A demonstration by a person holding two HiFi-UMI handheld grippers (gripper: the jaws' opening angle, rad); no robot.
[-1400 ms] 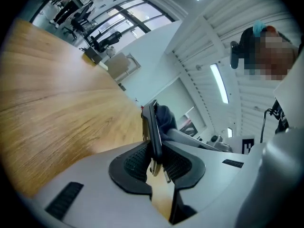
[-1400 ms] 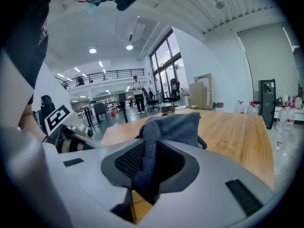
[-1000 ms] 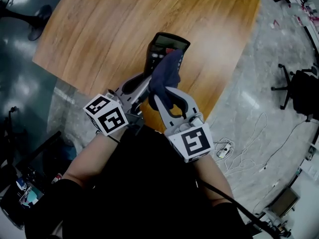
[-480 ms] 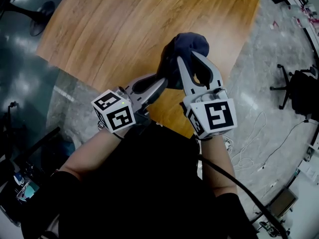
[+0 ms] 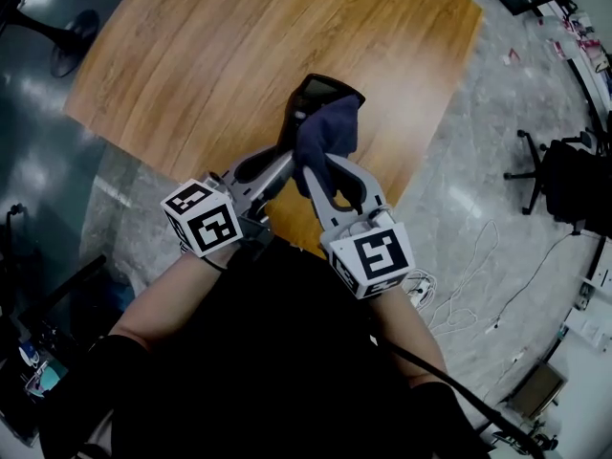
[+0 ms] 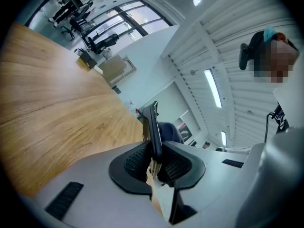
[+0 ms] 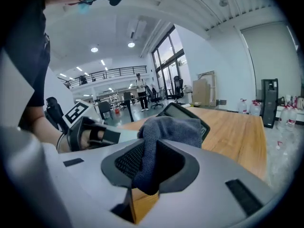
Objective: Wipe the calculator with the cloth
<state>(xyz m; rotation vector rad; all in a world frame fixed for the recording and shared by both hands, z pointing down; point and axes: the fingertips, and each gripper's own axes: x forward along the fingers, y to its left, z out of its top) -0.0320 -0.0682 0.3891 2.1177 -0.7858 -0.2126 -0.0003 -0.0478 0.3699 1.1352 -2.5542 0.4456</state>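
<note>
Above the near edge of the wooden table, a black calculator is held up with its screen end pointing away from me. My left gripper is shut on its near end. In the left gripper view the calculator stands edge-on between the pads. A dark blue cloth lies over the calculator's key area, and my right gripper is shut on it. The right gripper view shows the cloth bunched between the jaws of my right gripper, resting on the calculator.
An office chair stands on the floor at the right, with white cables nearer me. A chair base sits at the upper left. The table's near edge runs just under my grippers.
My right gripper pushed the cloth up over the calculator's far end, hiding it, then drew it back toward me. The screen end shows again. The left gripper kept its hold.
</note>
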